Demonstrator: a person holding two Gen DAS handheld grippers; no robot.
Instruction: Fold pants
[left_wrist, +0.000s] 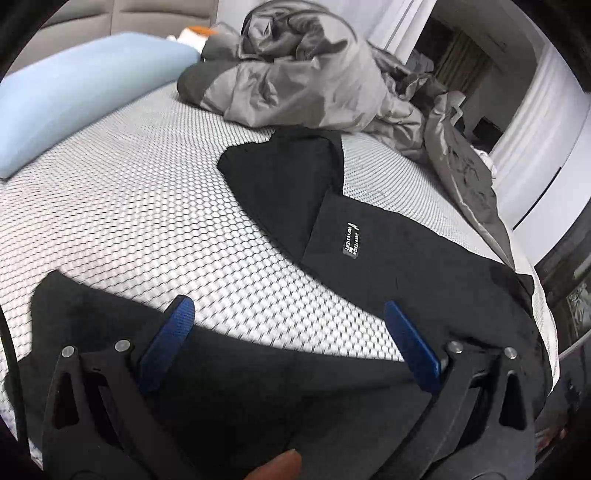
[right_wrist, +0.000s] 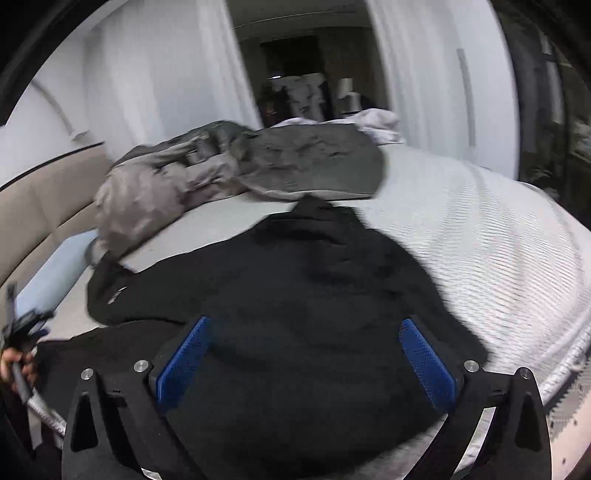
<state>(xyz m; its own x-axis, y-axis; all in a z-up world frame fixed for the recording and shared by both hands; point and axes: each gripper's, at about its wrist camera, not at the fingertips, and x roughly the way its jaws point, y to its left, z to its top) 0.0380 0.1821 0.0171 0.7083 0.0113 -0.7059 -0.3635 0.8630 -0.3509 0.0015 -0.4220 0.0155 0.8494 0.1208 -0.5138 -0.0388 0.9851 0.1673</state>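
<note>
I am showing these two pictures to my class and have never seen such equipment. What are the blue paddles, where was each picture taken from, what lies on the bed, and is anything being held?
Each picture comes from a camera on a hand-held two-finger gripper, looking along its blue fingers. One shows the left gripper, the other the right gripper. Both stand open, holding nothing. On the mattress lie black pants, partly folded, a crumpled grey duvet and a light blue pillow.

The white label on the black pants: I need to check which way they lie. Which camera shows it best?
The left wrist view: the label sits sharp and near centre on the pants. The right wrist view shows only a small blurred pale mark at the left.
</note>
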